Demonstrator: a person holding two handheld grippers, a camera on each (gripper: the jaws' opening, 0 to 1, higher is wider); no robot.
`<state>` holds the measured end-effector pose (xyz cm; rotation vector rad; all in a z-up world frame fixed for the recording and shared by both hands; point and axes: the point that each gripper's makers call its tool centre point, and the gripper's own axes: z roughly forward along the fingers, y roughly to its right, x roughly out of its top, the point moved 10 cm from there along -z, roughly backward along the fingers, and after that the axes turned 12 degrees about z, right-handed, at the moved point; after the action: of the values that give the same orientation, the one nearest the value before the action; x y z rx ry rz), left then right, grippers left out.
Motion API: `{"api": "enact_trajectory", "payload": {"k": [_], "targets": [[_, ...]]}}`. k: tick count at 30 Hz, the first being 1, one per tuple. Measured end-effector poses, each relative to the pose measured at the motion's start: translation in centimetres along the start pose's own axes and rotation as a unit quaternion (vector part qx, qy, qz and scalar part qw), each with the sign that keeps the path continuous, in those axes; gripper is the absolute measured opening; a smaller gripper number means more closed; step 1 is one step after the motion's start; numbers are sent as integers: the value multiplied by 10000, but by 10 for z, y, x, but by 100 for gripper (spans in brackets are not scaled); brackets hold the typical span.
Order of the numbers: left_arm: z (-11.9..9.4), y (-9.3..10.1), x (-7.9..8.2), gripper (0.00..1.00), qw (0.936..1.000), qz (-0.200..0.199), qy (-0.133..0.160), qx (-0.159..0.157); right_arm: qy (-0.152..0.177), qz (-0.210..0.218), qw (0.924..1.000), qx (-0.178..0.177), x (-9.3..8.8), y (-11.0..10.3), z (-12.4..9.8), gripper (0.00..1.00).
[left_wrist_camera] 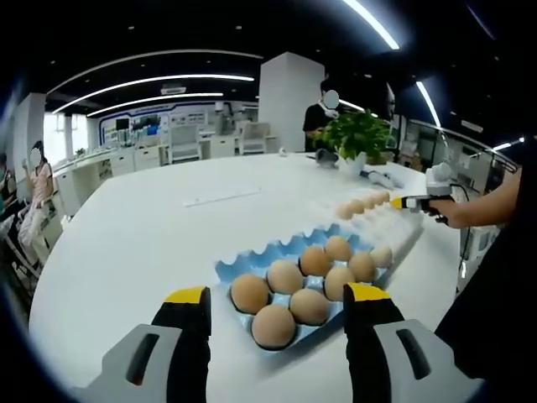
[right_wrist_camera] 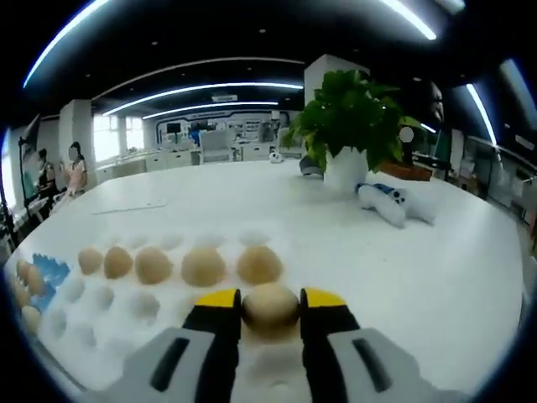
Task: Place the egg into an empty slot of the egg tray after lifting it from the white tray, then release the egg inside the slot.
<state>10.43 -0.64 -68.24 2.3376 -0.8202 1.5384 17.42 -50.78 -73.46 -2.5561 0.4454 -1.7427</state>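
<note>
Egg point(right_wrist_camera: 270, 306) held between jaws of right gripper point(right_wrist_camera: 270, 309) over white tray point(right_wrist_camera: 109, 323); five eggs in row behind. Left gripper point(left_wrist_camera: 277, 304) open above blue egg tray point(left_wrist_camera: 252, 269) holding eight eggs.

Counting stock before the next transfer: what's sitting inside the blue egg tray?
In the left gripper view, the blue egg tray holds about eight brown eggs filling its visible slots. The right jaw of the left gripper covers the tray's near right edge, so slots there can't be checked.

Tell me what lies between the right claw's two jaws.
In the right gripper view, one egg sits between the jaws of the right claw, above the white tray.
</note>
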Motion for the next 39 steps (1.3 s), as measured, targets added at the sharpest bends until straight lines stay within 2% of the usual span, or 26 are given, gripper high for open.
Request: {"api": "enact_trajectory", "payload": {"k": [8, 12, 18, 26, 30, 39], "targets": [[0, -2, 1, 64, 10000, 14, 13, 3, -21, 36, 10000, 22, 4, -4, -5, 26], [-1, -4, 0, 64, 10000, 19, -3, 22, 131, 153, 9998, 32, 11, -6, -13, 26], [-1, -4, -1, 64, 10000, 16, -1, 11, 317, 223, 9989, 260, 22, -20, -25, 26], [-1, -5, 0, 65, 10000, 31, 1, 26, 373, 254, 9957, 803, 32, -48, -30, 27], [0, -3, 0, 65, 10000, 36, -9, -2, 251, 372, 9915, 1222, 34, -67, -31, 27], [1, -3, 1, 65, 10000, 53, 27, 18, 68, 379, 9827, 1809, 34, -101, -36, 27]]}}
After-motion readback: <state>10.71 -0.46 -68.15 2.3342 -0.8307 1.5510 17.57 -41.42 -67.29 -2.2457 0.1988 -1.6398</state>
